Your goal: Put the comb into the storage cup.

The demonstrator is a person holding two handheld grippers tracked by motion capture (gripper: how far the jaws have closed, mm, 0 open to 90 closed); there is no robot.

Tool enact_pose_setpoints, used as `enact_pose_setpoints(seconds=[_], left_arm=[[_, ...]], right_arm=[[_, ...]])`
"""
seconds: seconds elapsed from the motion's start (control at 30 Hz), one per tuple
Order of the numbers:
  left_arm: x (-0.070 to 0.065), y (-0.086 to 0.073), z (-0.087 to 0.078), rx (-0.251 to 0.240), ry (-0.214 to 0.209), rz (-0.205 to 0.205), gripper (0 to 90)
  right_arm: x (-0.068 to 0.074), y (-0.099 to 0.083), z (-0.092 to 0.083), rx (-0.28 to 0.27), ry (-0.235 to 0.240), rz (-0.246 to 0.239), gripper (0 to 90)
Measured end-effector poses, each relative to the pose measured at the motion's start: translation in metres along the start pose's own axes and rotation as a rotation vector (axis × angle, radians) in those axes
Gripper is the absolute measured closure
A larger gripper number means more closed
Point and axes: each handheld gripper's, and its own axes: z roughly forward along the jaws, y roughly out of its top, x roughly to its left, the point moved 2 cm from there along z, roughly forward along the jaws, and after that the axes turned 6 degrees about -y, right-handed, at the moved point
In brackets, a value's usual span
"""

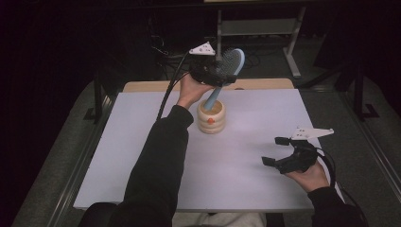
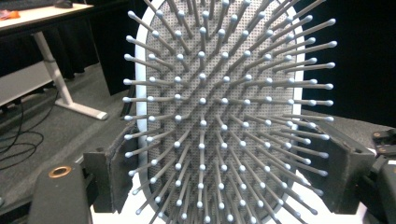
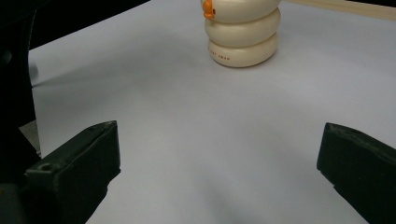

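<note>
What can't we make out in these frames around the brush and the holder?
- High view: the end of the hairbrush handle is hidden by the cream holder rim.
- Left gripper view: hairbrush head top and bottom cut off by the frame edges; bristles hide the left gripper pads.
- Right gripper view: holder top cropped; its small print is unreadable.

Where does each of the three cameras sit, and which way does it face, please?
High view: above the table, facing forward and down; both forearms show.
Left gripper view: on the left gripper, facing the hairbrush between its fingers.
Right gripper view: on the open right gripper, facing the cream holder, shared with the high view.
</note>
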Motion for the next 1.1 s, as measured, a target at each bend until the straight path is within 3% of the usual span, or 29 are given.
enact_pose_setpoints(seconds=[0.7,0.83,1.1], left_arm=[[0.008,-0.032,0.012,0.021,-0.004,-0.036,19.9],[0.01,-0.039,0.01,0.012,-0.002,-0.059,19.9],[0.015,-0.057,0.009,0.039,0.008,-0.089,19.9]], right_arm=[[0.0,0.0,0.0,0.0,0.005,-0.005,0.0],[0.001,0.001,0.0,-0.001,0.006,-0.007,0.0],[0.0,0.0,0.001,0.003,0.005,-0.007,0.0]])
